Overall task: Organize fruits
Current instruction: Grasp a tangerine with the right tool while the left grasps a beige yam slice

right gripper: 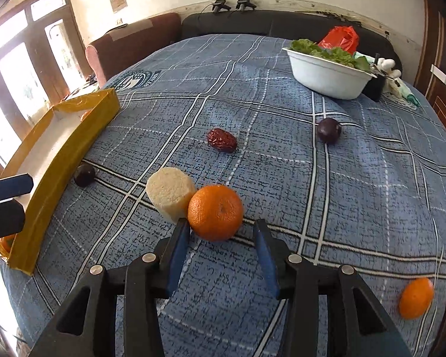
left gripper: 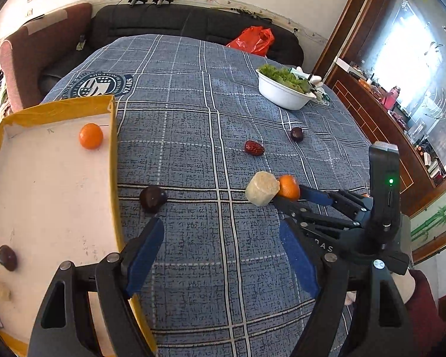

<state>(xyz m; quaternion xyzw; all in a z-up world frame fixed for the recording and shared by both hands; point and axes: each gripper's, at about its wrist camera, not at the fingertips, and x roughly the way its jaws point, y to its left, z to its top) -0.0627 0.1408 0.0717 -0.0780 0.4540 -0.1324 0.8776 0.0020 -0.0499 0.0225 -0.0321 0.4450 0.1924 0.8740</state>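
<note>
While the right hand-held gripper (right gripper: 221,232) sits low on the worktop (right gripper: 356,208), its blue fingers (right gripper: 178,247) are spread open on each side of an orange (right gripper: 215,212). They do not squeeze it. A pale round chunk (right gripper: 169,192) touches the orange on its left side.

The left hand-held gripper (left gripper: 220,235) is open too and holds nothing. It hangs over the blue checked cloth, just beside the yellow box (left gripper: 113,178).

Inside the box lie a second orange (left gripper: 91,136), a dark plum (left gripper: 7,257) and a pale piece (left gripper: 1,290).

On the cloth, another plum (left gripper: 153,198) lies near the box wall. A red date (right gripper: 222,139) and a third plum (right gripper: 329,130) lie farther back. One more orange (right gripper: 416,298) lies at the right edge. A white bowl (right gripper: 324,77) of greens stands at the far side.
</note>
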